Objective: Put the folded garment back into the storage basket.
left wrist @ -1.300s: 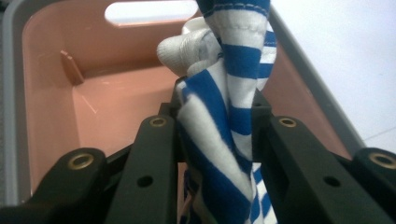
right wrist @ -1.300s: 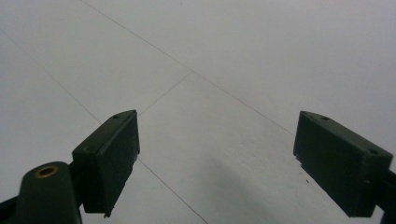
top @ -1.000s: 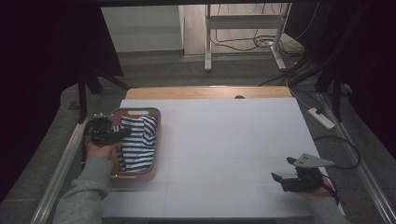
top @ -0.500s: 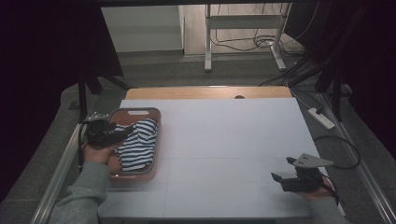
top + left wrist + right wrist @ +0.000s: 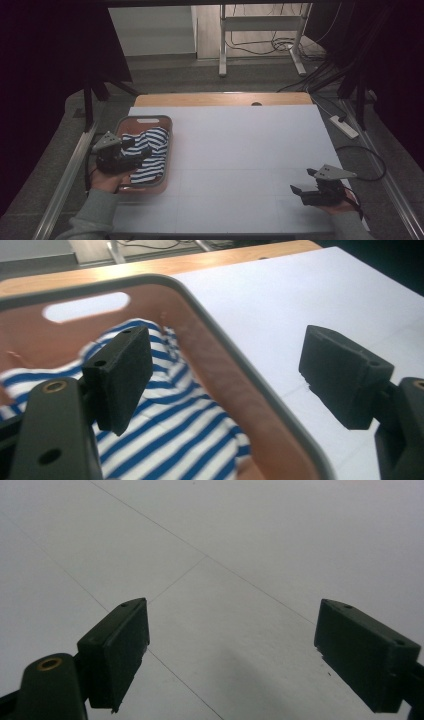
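A blue-and-white striped cloth lies crumpled in a brown basket at the table's left. My left gripper hovers over the basket's near left part, pointing right across the cloth. Its jaws have just been opening and now stand wide, with nothing between them. In the left gripper view the striped cloth lies below the left pad while the basket's rim curves between the jaws of the left gripper. My right gripper rests open near the table's front right corner, and the right gripper faces bare white tabletop.
The white table cover stretches between the two hands, with a wooden strip at its far edge. A power strip and cables lie on the floor to the right. A metal frame stand is beyond the table.
The left gripper has drawn back toward the person and a little up, away from the cloth, and its jaws stand apart. The striped cloth has settled in the basket. The right gripper stayed put.
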A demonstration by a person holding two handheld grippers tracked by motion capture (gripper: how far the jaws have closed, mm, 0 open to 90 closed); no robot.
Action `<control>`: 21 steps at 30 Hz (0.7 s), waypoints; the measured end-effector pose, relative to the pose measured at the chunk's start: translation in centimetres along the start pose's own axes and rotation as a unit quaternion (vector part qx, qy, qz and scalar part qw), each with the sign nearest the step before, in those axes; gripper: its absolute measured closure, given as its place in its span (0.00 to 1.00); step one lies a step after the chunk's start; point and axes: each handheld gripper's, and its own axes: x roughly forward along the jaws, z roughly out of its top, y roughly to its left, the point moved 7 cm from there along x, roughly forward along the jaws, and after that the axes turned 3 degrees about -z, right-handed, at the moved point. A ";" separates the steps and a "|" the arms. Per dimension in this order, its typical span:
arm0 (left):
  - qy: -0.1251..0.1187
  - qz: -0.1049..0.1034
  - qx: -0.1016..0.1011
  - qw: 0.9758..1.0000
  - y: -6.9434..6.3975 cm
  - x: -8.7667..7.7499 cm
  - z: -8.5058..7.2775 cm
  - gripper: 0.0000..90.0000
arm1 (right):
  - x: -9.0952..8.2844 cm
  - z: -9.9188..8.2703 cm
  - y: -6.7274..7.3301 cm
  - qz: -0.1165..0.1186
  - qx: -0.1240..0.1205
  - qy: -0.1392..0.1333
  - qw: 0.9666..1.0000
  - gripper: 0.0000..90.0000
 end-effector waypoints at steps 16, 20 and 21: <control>0.000 -0.039 0.018 0.999 -4.1 1.2 -3.3 0.24 | -0.1 0.1 0.0 0.000 0.000 -0.003 1.000 0.17; 0.009 -0.052 0.032 0.998 -5.3 1.6 -3.9 0.24 | -0.2 0.1 -0.1 -0.001 0.002 -0.007 1.000 0.17; 0.010 -0.055 0.033 0.998 -5.5 1.7 -4.1 0.24 | -0.3 0.2 -0.2 -0.002 0.002 -0.009 1.000 0.17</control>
